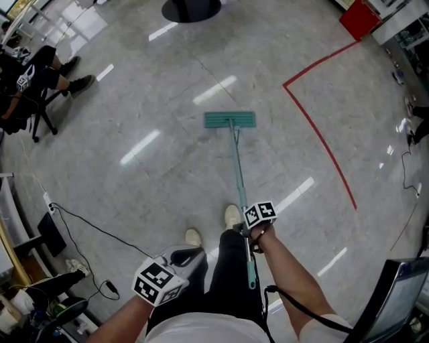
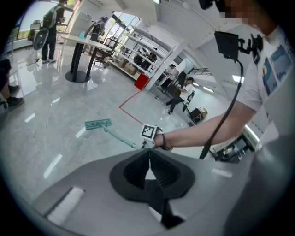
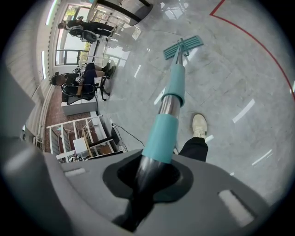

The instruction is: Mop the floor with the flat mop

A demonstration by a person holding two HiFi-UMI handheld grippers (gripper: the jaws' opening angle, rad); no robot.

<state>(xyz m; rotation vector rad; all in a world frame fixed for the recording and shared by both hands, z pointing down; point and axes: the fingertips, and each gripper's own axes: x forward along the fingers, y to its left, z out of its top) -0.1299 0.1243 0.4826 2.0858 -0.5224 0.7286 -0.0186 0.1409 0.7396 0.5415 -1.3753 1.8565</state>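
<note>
The flat mop's teal head [image 1: 230, 120] lies flat on the glossy grey floor ahead of me, and its thin teal handle [image 1: 237, 171] slants back toward my body. My right gripper [image 1: 249, 231] is shut on the upper part of that handle. In the right gripper view the handle [image 3: 173, 87] runs out from between the jaws to the mop head [image 3: 183, 47]. My left gripper [image 1: 188, 254] hangs lower left, apart from the mop, with its jaws shut on nothing. In the left gripper view the gripper [image 2: 149, 156] points toward the right gripper's marker cube [image 2: 148, 131] and the mop head [image 2: 98, 124].
A red tape line [image 1: 315, 127] crosses the floor right of the mop. A black cable [image 1: 87, 224] trails at the lower left near cluttered shelves. A seated person [image 1: 33, 80] is at the far left, a round black table base [image 1: 191, 8] beyond. My shoes [image 1: 232, 216] stand by the handle.
</note>
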